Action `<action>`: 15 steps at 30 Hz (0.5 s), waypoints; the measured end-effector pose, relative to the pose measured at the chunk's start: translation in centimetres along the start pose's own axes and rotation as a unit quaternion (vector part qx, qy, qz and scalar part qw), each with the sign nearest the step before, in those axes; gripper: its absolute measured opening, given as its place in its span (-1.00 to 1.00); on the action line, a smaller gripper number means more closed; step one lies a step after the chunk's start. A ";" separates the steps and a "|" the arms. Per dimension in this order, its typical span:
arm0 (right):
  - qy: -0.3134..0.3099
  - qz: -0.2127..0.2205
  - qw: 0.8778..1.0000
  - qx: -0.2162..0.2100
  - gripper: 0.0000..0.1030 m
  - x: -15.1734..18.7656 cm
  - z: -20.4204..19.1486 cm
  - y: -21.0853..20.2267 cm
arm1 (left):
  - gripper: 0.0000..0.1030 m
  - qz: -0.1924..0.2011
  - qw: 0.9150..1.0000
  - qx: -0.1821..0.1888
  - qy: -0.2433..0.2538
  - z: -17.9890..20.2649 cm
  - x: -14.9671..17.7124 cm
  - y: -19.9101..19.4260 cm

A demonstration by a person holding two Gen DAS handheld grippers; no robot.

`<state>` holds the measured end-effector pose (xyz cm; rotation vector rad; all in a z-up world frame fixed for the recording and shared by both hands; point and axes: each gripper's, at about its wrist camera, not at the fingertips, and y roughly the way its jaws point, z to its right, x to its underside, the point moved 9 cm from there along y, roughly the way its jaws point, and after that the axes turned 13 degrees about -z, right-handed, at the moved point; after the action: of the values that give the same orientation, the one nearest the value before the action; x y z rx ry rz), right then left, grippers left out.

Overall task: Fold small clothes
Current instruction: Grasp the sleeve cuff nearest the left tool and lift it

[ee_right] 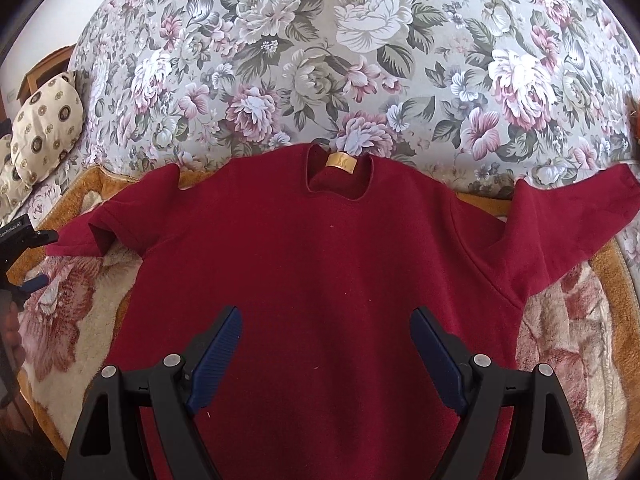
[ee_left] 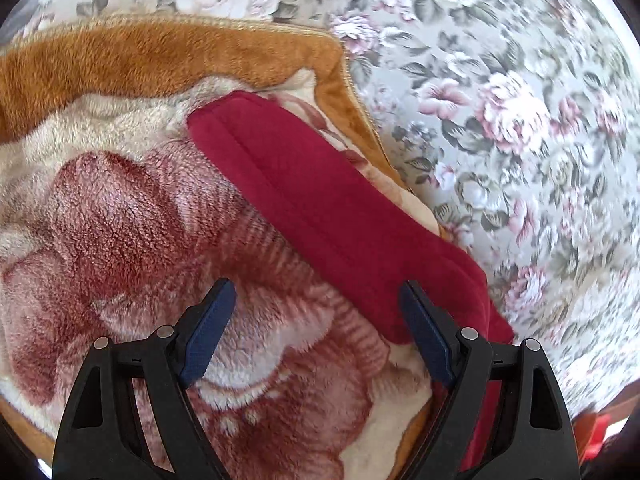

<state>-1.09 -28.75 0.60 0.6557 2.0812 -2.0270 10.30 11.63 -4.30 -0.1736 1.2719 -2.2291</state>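
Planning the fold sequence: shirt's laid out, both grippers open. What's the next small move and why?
Probably close the left gripper on the sleeve lying just ahead of it, to fold it inward. The red shirt lies flat with both sleeves spread, and neither the left nor the right gripper holds anything.

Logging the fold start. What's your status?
Left gripper open, beside sleeve. Right gripper open above sweater. Sweater spread flat on blanket, unfolded. Nothing in the way.

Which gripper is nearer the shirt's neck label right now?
Right. The right gripper hovers open over the shirt's body, facing the neck label. The left gripper is out by a sleeve.
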 end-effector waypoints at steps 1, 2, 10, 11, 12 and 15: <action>0.002 -0.002 1.000 -0.002 0.64 0.0 0.1 0.1 | 0.64 -0.001 1.000 0.004 -0.011 -0.3 -0.6 0.5; 0.003 -0.004 1.000 -0.004 0.64 0.1 0.1 0.3 | 0.64 0.000 1.000 0.005 -0.014 -0.4 -1.2 1.0; -0.010 -0.016 1.000 0.005 0.64 0.4 0.1 1.9 | -0.68 -0.001 1.000 0.022 0.015 1.2 -5.3 4.1; -0.008 -0.013 1.000 0.006 0.63 0.4 0.2 1.8 | -0.85 -0.018 0.999 0.030 0.009 1.0 -5.4 4.7; -0.002 -0.004 1.000 0.007 0.63 0.3 0.5 1.5 | -0.85 -0.022 0.999 0.037 0.002 0.9 -5.5 4.7; 0.011 0.012 1.000 0.005 0.63 -0.1 1.3 0.8 | -0.88 0.003 0.999 0.030 0.040 2.7 -5.9 2.2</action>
<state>-0.95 -30.08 -0.19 0.7058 2.0650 -2.0285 17.14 11.82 -3.72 -0.0576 1.2429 -2.2873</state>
